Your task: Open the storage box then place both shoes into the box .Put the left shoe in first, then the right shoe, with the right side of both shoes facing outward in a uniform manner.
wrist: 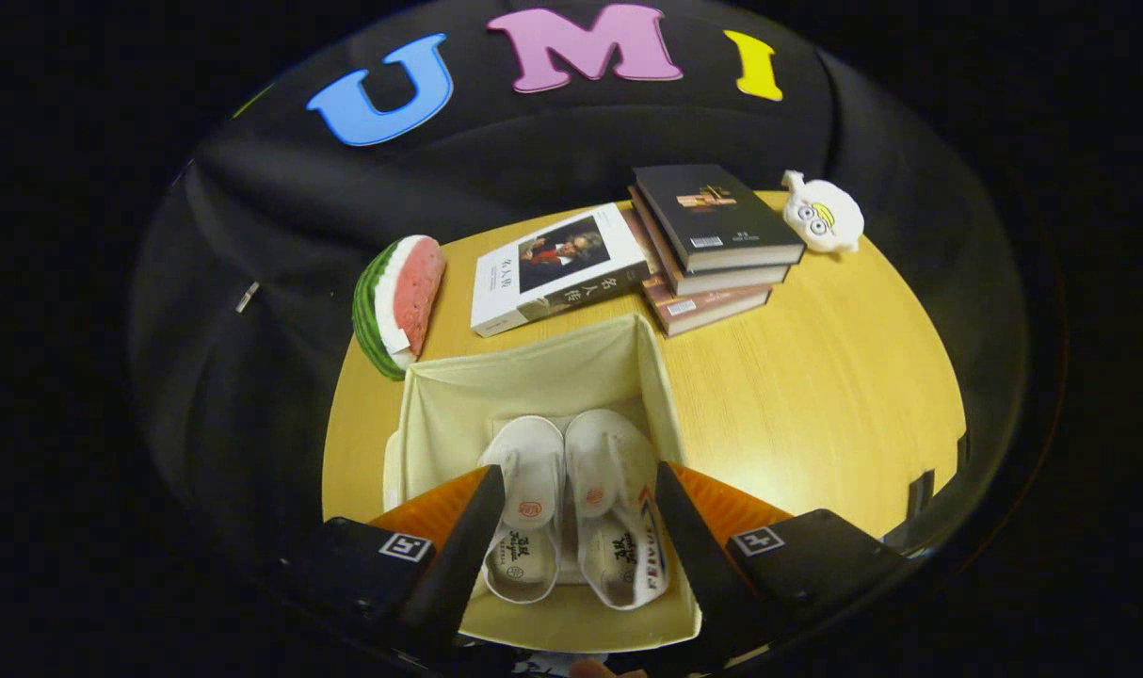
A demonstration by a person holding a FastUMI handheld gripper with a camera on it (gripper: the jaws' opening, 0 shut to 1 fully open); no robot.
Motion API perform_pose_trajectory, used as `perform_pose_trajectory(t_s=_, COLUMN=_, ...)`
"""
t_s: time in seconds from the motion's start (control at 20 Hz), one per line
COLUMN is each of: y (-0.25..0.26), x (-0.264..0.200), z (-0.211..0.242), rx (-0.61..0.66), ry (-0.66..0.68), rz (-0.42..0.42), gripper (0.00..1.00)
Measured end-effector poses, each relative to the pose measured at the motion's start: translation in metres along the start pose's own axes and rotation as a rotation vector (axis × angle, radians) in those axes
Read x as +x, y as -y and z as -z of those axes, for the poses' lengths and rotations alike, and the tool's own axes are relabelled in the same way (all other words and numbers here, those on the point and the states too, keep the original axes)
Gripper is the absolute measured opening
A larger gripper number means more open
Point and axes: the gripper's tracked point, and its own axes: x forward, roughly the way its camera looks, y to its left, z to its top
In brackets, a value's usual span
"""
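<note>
Shoes sit side by side in the storage box, the left shoe and the right shoe both upright on their soles with toes toward the box's far wall; the gripper hangs above them with its jaws spread wide, one finger to each side of the pair, pressing on neither and holding nothing. Judged from this, both shoes are already placed and what remains is to check that they face alike and then lift clear; doing that well means rising straight up so the fingers do not snag the soft walls or nudge a shoe askew. Box walls look like pale limp fabric, open at the top, squarish in plan; the shoes appear to be white canvas with rounded toes, a broad strap over each, and printed insoles. Box rests on a smooth yellow wood-grain table; beyond it lie a watermelon-slice toy, a single white-covered book, a stack of books and a small white plush toy.
</note>
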Motion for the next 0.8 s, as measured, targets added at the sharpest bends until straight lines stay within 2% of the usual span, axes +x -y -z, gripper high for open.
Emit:
perform_pose_trajectory(t_s=0.2, y=0.000, x=-0.008, z=-0.006, rx=-0.018, ry=0.034, rz=-0.012, gripper=0.99)
perform_pose_trajectory(t_s=0.55, y=0.029, x=-0.027, z=-0.033, rx=0.013, ry=0.129, rz=-0.020, gripper=0.99)
perform_pose_trajectory(t_s=0.8, y=0.077, x=-0.048, z=-0.070, rx=-0.052, ry=0.259, rz=0.036, gripper=0.99)
